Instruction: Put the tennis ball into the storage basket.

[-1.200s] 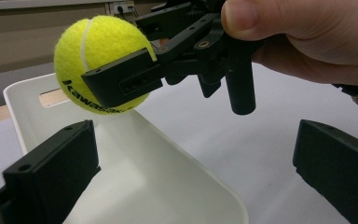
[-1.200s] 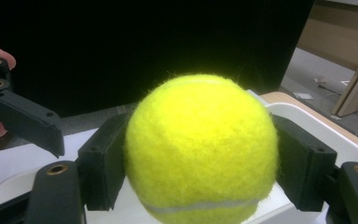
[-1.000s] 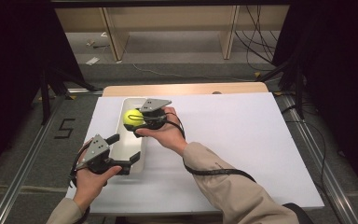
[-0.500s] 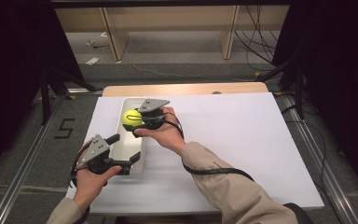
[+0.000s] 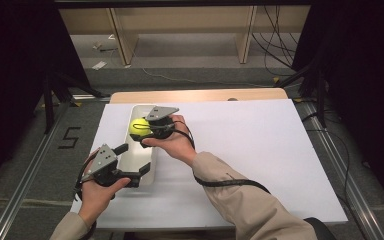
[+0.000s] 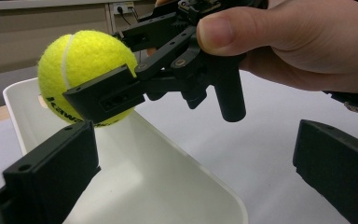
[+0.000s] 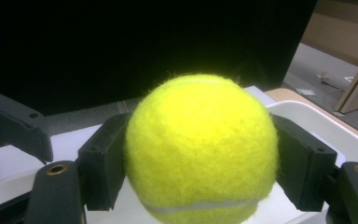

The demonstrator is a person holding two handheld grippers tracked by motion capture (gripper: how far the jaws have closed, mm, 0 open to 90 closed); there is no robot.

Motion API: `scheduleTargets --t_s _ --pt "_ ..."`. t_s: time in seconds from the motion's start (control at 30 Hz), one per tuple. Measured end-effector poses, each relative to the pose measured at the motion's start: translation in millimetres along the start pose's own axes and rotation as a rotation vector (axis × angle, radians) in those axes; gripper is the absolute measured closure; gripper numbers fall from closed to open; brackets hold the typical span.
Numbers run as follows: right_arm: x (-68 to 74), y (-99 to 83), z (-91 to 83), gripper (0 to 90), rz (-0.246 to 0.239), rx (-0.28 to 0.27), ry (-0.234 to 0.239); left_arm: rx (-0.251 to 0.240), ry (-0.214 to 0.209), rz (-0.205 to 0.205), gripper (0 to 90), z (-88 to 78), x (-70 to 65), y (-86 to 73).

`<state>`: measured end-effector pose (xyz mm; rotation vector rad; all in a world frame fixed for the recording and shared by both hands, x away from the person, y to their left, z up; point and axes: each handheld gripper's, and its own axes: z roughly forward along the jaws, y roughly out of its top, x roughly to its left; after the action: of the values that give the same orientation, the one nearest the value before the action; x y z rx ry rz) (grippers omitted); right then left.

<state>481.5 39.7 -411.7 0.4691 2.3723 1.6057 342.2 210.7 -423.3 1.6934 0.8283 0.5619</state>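
Tennis ball gripped over white tray.
Left gripper [image 5: 130, 162] sits jaws wide apart, seemingly straddling the white tray's [image 5: 142, 167] near end; right gripper [image 5: 147, 131] clamps the tennis ball [image 5: 139, 128] above the tray's far end, near the sheet's left side.

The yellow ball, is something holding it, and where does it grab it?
The right gripper holds the tennis ball, its two black jaws pressing on opposite sides, above the white tray.

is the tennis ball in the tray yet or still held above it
Held above it: the right gripper clamps the tennis ball clear of the white tray.
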Motion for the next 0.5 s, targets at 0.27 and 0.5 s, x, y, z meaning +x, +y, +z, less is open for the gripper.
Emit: scheduleTargets --t_s 0.27,0.5 --pt "0.1 -0.5 3.0 27.7 0.006 0.011 -0.002 -0.001 -0.001 0.001 0.0 -0.1 0.2 0.1" --pt "-0.4 -1.5 6.5 27.7 -0.001 0.024 -0.002 -0.001 -0.001 0.003 0.0 -0.1 0.1 0.1"
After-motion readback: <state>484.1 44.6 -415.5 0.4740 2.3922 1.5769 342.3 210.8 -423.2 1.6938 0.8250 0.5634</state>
